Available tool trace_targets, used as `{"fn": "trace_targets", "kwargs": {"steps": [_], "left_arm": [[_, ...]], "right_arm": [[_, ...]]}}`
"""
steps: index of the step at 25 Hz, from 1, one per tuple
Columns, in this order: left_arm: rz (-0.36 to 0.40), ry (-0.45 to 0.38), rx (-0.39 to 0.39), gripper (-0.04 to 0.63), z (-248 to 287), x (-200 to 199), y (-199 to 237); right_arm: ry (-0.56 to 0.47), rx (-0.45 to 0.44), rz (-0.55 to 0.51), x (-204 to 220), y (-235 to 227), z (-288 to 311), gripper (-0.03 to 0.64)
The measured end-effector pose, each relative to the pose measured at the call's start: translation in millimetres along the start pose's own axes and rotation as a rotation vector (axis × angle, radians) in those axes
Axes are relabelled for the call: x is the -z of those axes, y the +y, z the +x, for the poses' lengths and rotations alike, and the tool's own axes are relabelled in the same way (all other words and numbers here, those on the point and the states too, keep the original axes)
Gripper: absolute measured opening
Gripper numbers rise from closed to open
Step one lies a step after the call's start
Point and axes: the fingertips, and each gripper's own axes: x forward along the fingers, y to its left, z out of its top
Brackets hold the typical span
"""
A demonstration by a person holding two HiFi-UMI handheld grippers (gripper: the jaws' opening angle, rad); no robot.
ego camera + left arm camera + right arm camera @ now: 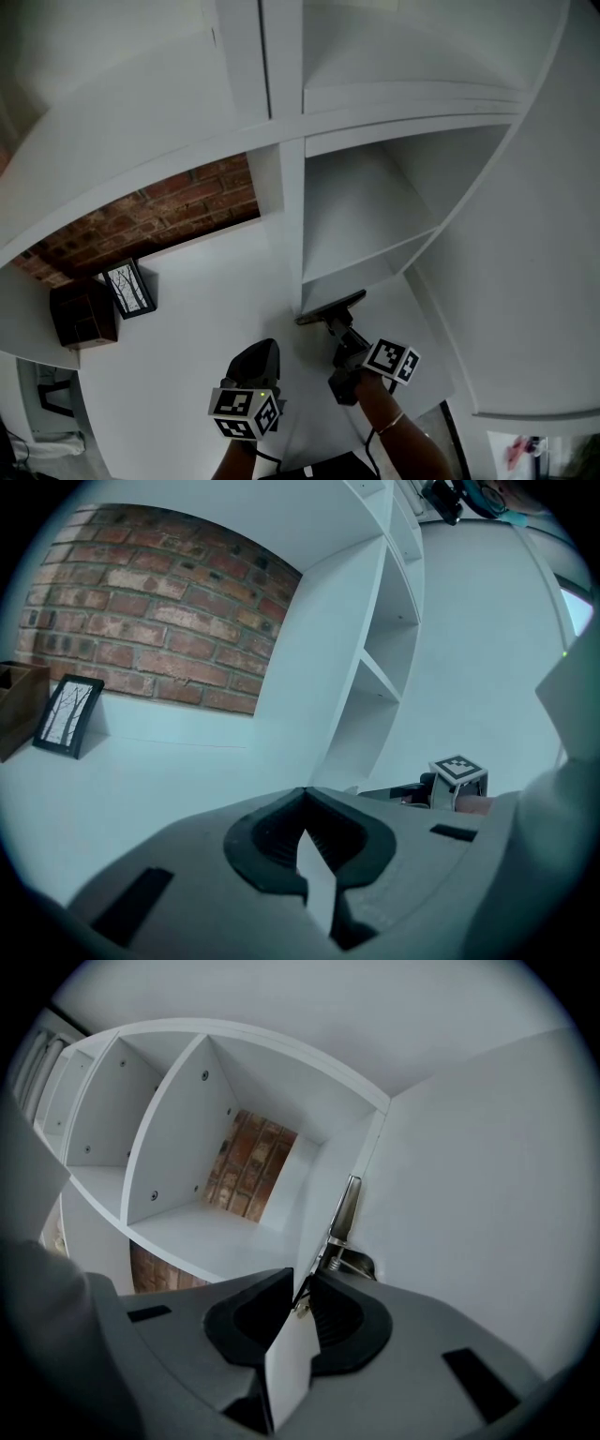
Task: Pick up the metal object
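Note:
The metal object point(332, 307) is a thin tool with a flat dark bar at its far end, lying across the foot of the white shelf's upright. In the right gripper view its bar point(345, 1207) and a small spring rise straight out of the jaws. My right gripper point(340, 335) is shut on the object's near end; in its own view the right gripper point(302, 1283) has the jaws pressed on the thin metal. My left gripper point(262, 351) hovers to its left over the white surface. The left gripper point(305, 797) is shut with nothing between its jaws.
A white shelf unit point(375, 216) with open compartments stands just behind the object. A brick wall point(159, 211) runs at the back left. A small framed picture point(129, 288) and a dark wooden box point(82, 314) stand at the left on the white counter point(206, 309).

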Motion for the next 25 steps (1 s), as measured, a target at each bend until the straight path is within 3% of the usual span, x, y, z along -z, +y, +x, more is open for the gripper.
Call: {"fn": "trace_targets", "kwargs": {"steps": [5, 13, 25], "left_arm": [[-0.001, 0.004, 0.002, 0.009, -5, 3, -1], [0.003, 0.0, 0.004, 0.009, -17, 5, -2], [0.012, -0.034, 0.037, 0.009, -44, -1, -10]], "right_arm": [[0.009, -0.027, -0.086, 3, 6, -7, 0.023], [-0.011, -0.085, -0.105, 8, 21, -21, 0.017], [-0.119, -0.159, -0.278, 3, 79, -76, 0.017]]}}
